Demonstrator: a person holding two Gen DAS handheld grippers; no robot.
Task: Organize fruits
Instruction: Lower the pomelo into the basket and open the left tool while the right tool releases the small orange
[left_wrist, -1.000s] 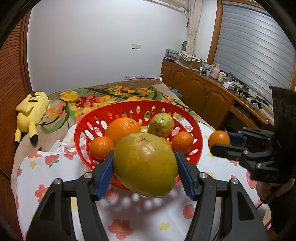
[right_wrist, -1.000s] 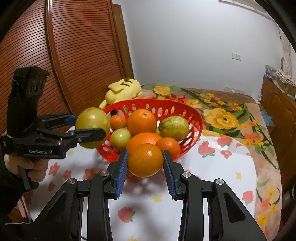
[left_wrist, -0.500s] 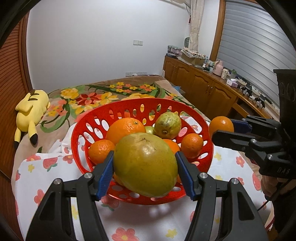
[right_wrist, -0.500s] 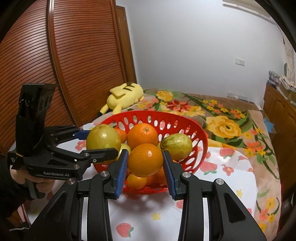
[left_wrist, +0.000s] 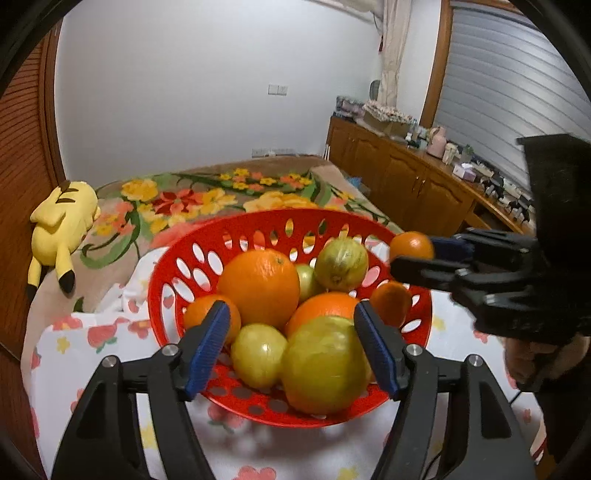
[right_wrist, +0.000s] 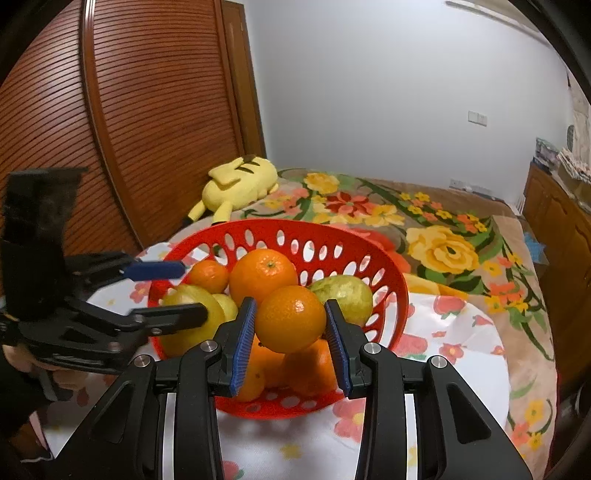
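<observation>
The big green fruit (left_wrist: 325, 365) has dropped from my opening left gripper (left_wrist: 295, 347), apparently free in the basket (left_wrist: 170, 266); my right gripper (right_wrist: 291, 328), clamped on an orange (right_wrist: 291, 318), should lower before releasing.

Dim, even indoor light, soft shadows, strong fisheye bending with dark corners, slight blur throughout.

The left black two-finger gripper with blue ribbed pads (left_wrist: 291, 341) is pointing downward at a slant, its jaws opening, with a large yellow-green round fruit (left_wrist: 325, 363) lying between the fingers (left_wrist: 207, 345) and no longer pressed by them. The right black two-finger gripper with blue ribbed pads (right_wrist: 291, 338) is slanting down likewise, its fingers (right_wrist: 242, 341) clamping a small round orange (right_wrist: 291, 318) on both sides. A hand (left_wrist: 532, 360) is gripping its handle from below.
</observation>
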